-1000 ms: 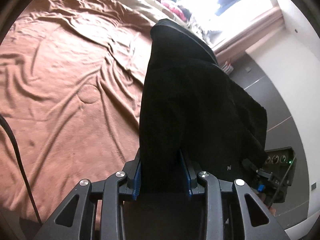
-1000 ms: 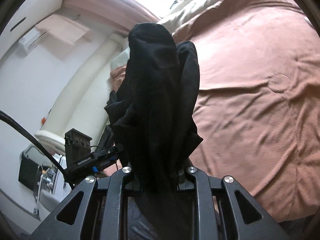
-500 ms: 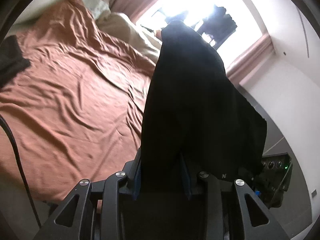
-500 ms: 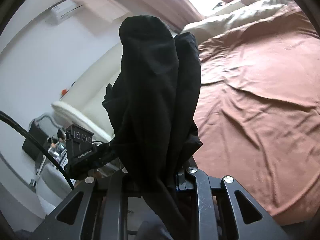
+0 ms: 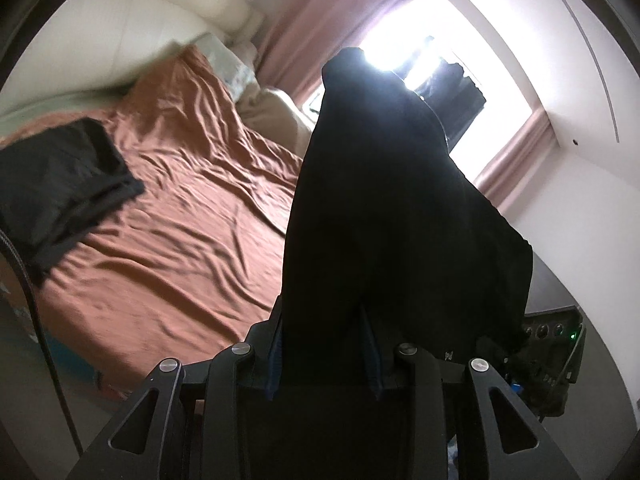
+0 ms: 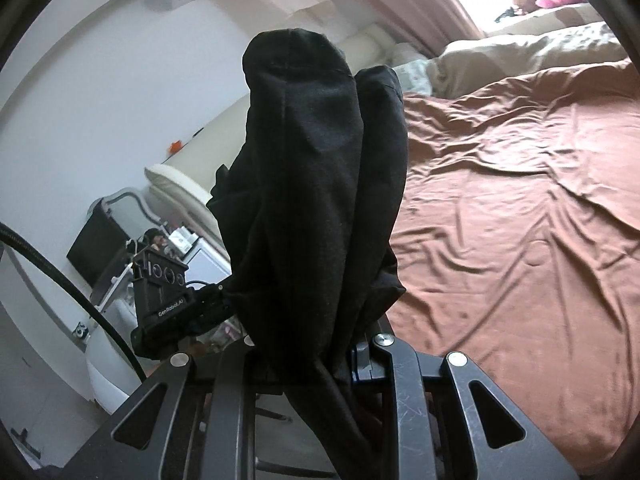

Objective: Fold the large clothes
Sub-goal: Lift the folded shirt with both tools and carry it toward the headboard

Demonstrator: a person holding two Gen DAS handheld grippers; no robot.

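A large black garment point(image 5: 384, 216) hangs draped over my left gripper point(image 5: 324, 356), which is shut on its cloth, with the fingertips hidden. The same garment point(image 6: 320, 184) is bunched in my right gripper point(image 6: 308, 364), also shut on it. Both grippers hold it up in the air in front of the bed with the brown sheet point(image 5: 180, 216), which also shows in the right wrist view point(image 6: 520, 208). Each view shows the other gripper's camera body beside the cloth: the right gripper point(image 5: 548, 352) and the left gripper point(image 6: 164, 296).
A dark folded garment point(image 5: 56, 184) lies on the bed's left side. Pillows point(image 5: 272, 112) and a beige duvet point(image 6: 520, 52) lie at the head by the bright window point(image 5: 420, 64). A cream headboard point(image 5: 120, 40), white wall and bedside furniture point(image 6: 112, 256) stand around.
Both grippers have tilted upward with the garment. The views now take in the wall, window and headboard. The dark folded garment has come into the left view.
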